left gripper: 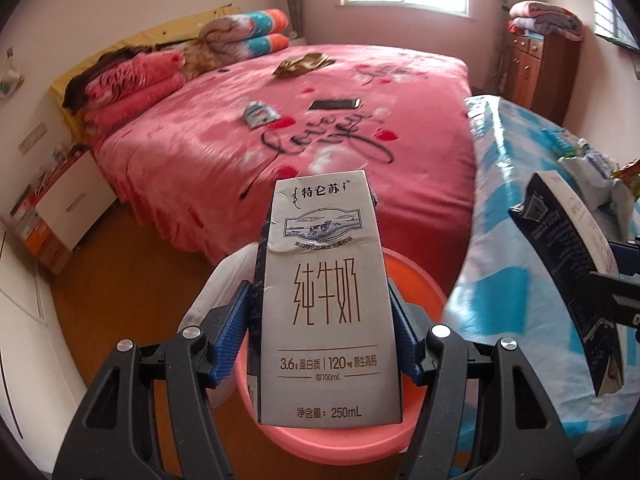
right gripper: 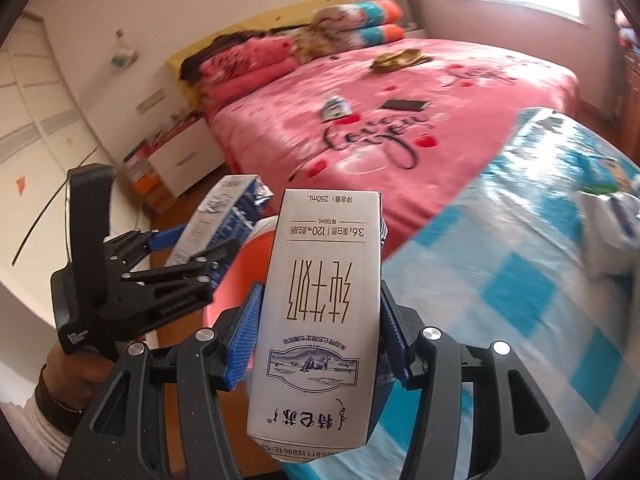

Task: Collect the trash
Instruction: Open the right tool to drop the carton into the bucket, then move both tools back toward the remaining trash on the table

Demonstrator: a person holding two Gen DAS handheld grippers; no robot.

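Bedroom with a pink bed (left gripper: pixel 280 168); both tongs carry milk cartons over the bin.
Left gripper (left gripper: pixel 324 320) clamps an upright milk carton (left gripper: pixel 326 308) above the pink bin (left gripper: pixel 320 446); right gripper (right gripper: pixel 318 332) clamps an inverted carton (right gripper: pixel 320 308) beside it. Carrying is nearly done, I judge: next, centre each over the bin and let go. Wrappers remain on the bed.

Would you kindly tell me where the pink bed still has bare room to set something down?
The near half of the pink bed, from the script lettering to the front edge, is bare. Farther back it is crowded: a crumpled wrapper, a phone and a gold wrapper, then folded quilts by the headboard.
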